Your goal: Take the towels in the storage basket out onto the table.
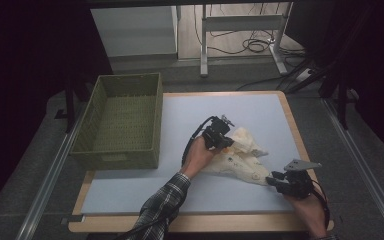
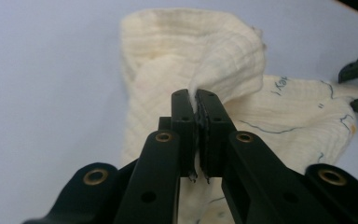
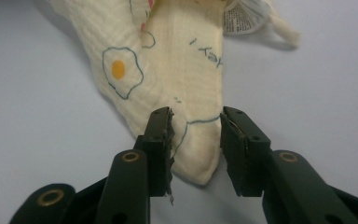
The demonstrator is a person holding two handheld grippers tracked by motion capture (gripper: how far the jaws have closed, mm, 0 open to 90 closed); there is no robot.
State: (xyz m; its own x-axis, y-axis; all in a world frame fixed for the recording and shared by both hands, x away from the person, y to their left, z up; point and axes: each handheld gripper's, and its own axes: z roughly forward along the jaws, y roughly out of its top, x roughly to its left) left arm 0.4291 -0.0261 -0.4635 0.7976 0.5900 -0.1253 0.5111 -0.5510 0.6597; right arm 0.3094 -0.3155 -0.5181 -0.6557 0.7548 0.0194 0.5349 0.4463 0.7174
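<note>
Dim high view, corners black at 9 and 3 o'clock; both gripper views evenly lit, jaws slightly soft.

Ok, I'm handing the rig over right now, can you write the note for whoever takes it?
Left claw: shut on a raised fold of the cream cloth.
Right claw: open, jaws either side of the cloth's near corner, not pressing it.
Things: the cloth lies crumpled on the blue mat, right of the green woven basket, which holds nothing.
Done: one grip taken, on the left.
Left, by my reading: close the right claw on the corner, then probably spread or fold the cloth and move it to the basket.
</note>
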